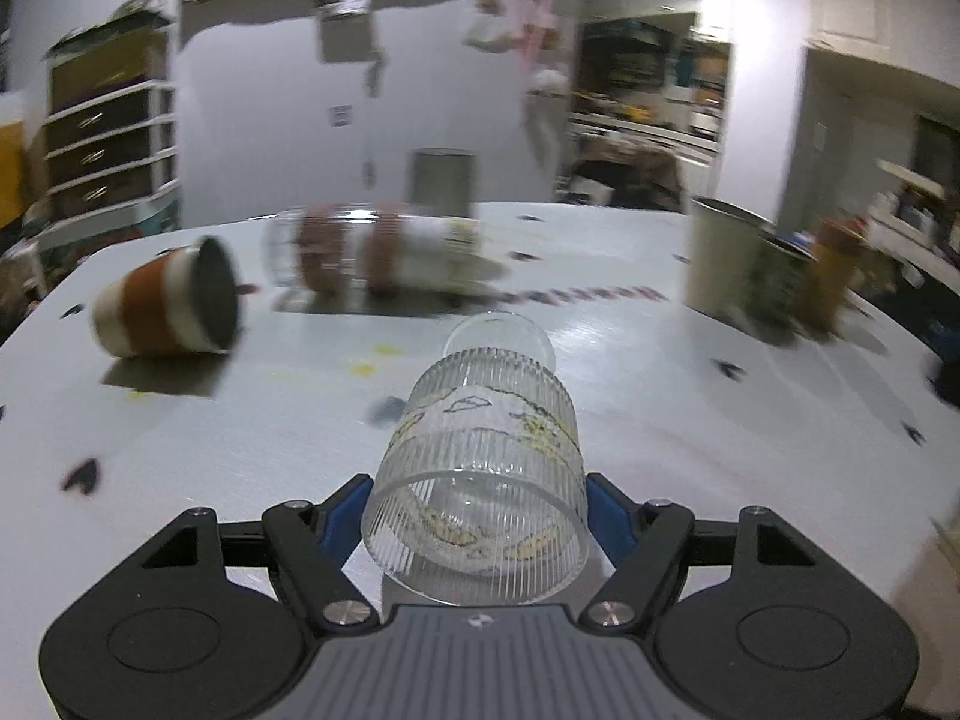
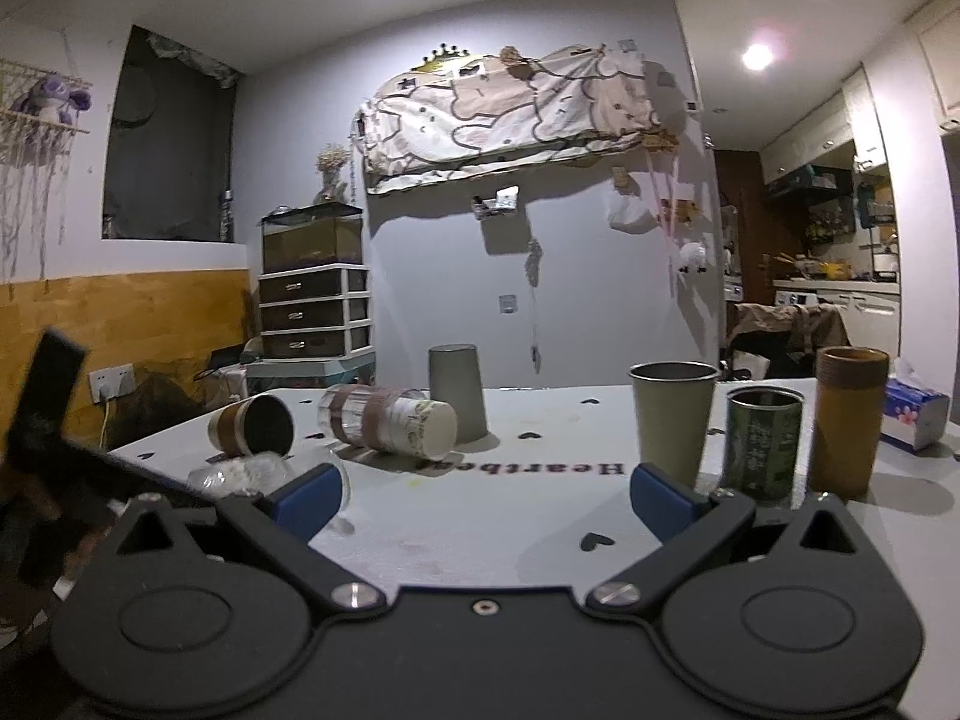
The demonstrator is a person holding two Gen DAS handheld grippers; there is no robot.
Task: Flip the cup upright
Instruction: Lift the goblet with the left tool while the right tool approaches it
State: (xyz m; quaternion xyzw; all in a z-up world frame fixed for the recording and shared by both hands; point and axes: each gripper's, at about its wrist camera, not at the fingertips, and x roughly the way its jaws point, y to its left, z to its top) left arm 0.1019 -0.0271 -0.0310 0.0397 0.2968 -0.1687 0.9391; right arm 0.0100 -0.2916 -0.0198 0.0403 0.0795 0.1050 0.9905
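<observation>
In the left wrist view a clear ribbed glass cup (image 1: 480, 468) with yellow drawings lies between my left gripper's (image 1: 477, 510) blue fingers, which are shut on it. Its mouth faces the camera and its base points away over the white table (image 1: 690, 360). In the right wrist view the same glass (image 2: 252, 474) shows low at the left, partly hidden behind the left blue finger (image 2: 306, 495). My right gripper (image 2: 480, 498) is open and empty above the table (image 2: 510, 516).
A brown and white cup (image 1: 168, 306) (image 2: 252, 423) and a clear banded cup (image 1: 372, 252) (image 2: 390, 420) lie on their sides. An inverted grey cup (image 2: 459, 390), an upright grey cup (image 2: 675, 420), a green tin (image 2: 762, 444), a brown cylinder (image 2: 846, 420) and a tissue pack (image 2: 915, 411) stand around.
</observation>
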